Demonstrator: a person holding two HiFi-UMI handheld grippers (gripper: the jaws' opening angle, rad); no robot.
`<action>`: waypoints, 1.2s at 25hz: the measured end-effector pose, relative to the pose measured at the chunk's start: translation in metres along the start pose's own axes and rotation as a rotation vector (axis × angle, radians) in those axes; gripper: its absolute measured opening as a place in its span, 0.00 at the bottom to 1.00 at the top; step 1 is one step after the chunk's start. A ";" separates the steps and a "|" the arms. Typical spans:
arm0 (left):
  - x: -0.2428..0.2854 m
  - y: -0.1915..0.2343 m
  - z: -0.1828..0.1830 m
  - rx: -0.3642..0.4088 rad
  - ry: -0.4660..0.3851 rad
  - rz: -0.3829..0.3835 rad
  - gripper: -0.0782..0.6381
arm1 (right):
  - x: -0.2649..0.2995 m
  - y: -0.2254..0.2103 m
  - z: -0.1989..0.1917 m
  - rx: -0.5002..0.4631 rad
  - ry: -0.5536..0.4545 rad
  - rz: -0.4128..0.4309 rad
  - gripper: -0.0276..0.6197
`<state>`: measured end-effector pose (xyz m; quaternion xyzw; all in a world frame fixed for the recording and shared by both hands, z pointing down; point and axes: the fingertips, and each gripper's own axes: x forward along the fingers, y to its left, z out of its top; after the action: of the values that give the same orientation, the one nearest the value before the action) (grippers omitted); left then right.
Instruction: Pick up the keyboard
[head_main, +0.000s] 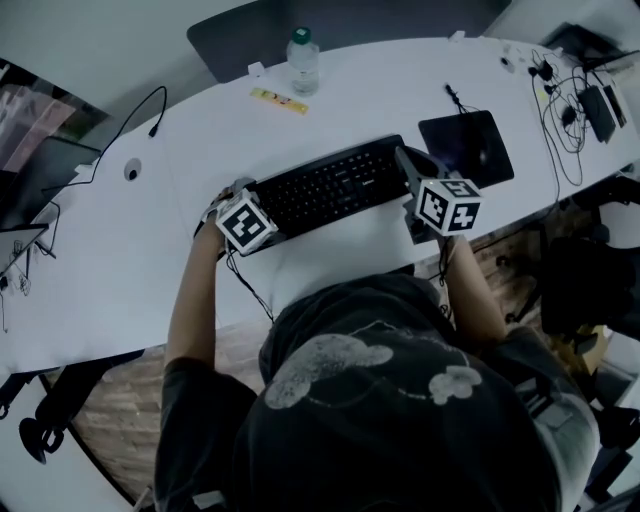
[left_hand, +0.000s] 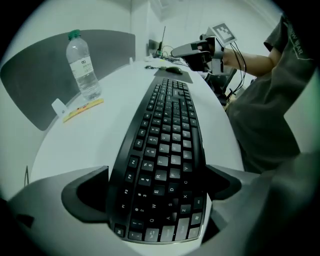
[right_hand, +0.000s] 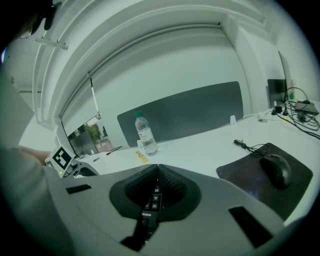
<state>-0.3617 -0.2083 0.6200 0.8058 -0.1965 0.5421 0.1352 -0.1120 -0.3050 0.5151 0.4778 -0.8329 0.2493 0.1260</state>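
Keyboard (left_hand: 167, 130) lies flat on tabletop (head_main: 200, 150), left end btwn the wide-open jaws of left gripper (left_hand: 157, 176), pads not pressing yet. Right gripper (right_hand: 157, 170) is closed at the right end; can't tell if it pinches the edge. Close left squarely on both long edges, then lift ends level.

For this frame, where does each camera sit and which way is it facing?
Head view: on the person's head, looking steeply down at the table and keyboard; shows shirt, both forearms, left gripper, right gripper.
Left gripper view: at the keyboard's left end, looking along its length; open jaws straddle it; the shirt shows at right.
Right gripper view: at the keyboard's right end, looking across toward the bottle; jaws shut.
Shared: both gripper views show the bottle and each other's gripper.
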 end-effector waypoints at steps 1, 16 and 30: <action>0.002 0.001 0.000 0.002 0.003 -0.008 0.91 | 0.001 0.000 -0.001 0.000 0.004 -0.002 0.03; 0.021 -0.012 0.003 0.021 0.131 -0.169 0.93 | 0.014 0.021 -0.004 -0.028 0.030 0.033 0.03; 0.009 -0.031 -0.007 -0.004 0.251 -0.018 0.92 | -0.003 0.014 0.012 -0.119 -0.001 0.049 0.03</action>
<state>-0.3496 -0.1791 0.6307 0.7330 -0.1719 0.6371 0.1652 -0.1224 -0.3030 0.4993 0.4489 -0.8579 0.2019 0.1476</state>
